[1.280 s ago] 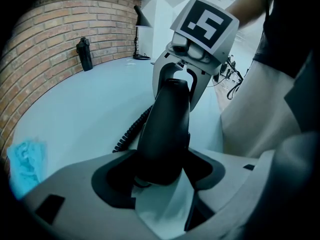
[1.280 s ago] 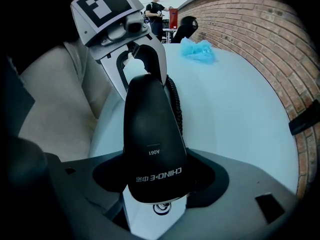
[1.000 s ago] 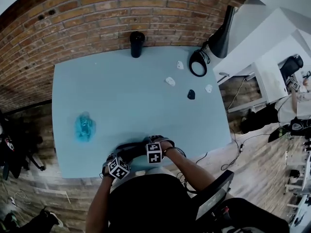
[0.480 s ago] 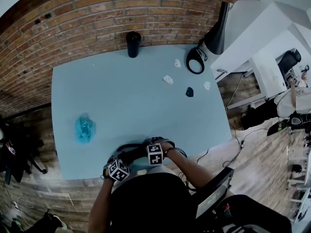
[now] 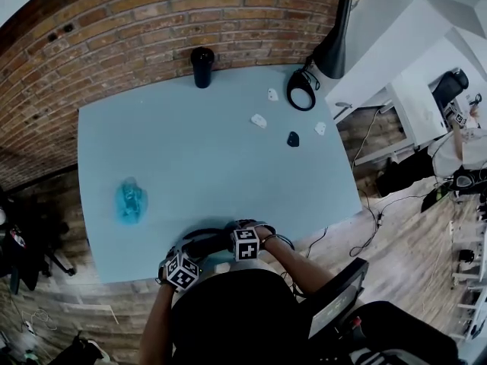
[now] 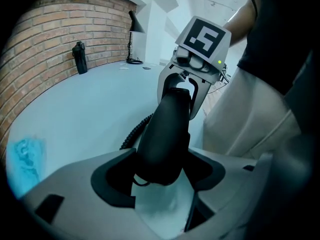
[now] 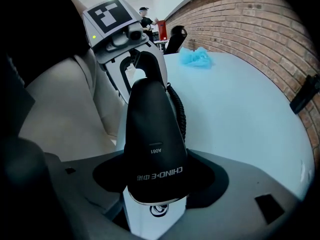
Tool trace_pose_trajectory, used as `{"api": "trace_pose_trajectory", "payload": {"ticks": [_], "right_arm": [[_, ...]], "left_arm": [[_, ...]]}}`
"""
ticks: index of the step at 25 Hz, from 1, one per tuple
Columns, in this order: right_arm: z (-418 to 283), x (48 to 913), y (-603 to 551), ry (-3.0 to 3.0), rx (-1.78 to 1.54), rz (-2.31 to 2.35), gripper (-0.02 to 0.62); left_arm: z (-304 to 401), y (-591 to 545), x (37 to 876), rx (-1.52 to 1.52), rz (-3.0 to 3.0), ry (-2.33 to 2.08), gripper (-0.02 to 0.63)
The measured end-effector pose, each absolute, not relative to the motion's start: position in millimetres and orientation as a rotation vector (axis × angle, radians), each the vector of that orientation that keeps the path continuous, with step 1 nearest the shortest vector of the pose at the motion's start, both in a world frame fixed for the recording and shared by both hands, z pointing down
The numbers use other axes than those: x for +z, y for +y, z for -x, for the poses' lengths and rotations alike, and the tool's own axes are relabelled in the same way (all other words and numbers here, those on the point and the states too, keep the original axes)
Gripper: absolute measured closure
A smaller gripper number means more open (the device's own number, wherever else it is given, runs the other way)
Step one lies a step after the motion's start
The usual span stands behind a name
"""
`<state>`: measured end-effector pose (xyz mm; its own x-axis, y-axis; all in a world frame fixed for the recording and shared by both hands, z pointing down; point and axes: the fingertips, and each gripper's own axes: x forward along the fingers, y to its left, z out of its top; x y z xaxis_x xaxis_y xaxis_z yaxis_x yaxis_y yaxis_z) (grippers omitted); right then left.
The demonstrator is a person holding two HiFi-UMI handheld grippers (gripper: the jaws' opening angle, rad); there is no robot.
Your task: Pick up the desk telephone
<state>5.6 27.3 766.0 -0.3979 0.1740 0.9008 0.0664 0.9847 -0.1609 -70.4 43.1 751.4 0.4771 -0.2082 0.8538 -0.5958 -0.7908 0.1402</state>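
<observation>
Desk telephone handset [image 5: 207, 239] at near worktop [image 5: 228, 158] edge, right of blue cloth [image 5: 131, 200]. Left tongs [image 6: 160, 181] clamped on one end, right tongs [image 7: 152, 186] on other. Barely moved since before; lift seems only starting

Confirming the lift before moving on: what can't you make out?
- Black telephone handset: in the head view, the left gripper and right gripper hide most of it; clearance above the pale blue table is unclear.
- White sliver under the handset, right gripper view: cut off by the jaws; phone base or not, unclear.
- Small white and black bits, head view: too small to identify.
</observation>
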Motion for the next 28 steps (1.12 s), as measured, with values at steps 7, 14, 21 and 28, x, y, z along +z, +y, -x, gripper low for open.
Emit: {"api": "trace_pose_trajectory", "payload": {"ticks": [7,14,21,28], "right_arm": [[5.3,745.3,21.7,-2.080,0.028,0.145,0.288],[18.3,718.8,10.7,-2.171,-0.059,0.122,0.290],[23.0,696.3,-2.6,-2.224,-0.112,0.120,0.291],[27.5,684.2,-11.0,-2.246,-0.145,0.120,0.291]], "left_arm": [[77.8,40.2,737.8,1.231,-2.386,-0.690,0.301],[89.3,27.8,712.2,1.221,-2.462,-0.770,0.301],[92.8,13.8,690.1,1.188,-2.516,-0.809,0.301],[96.8,5.8,678.8,1.167,-2.550,-0.827,0.302]]}}
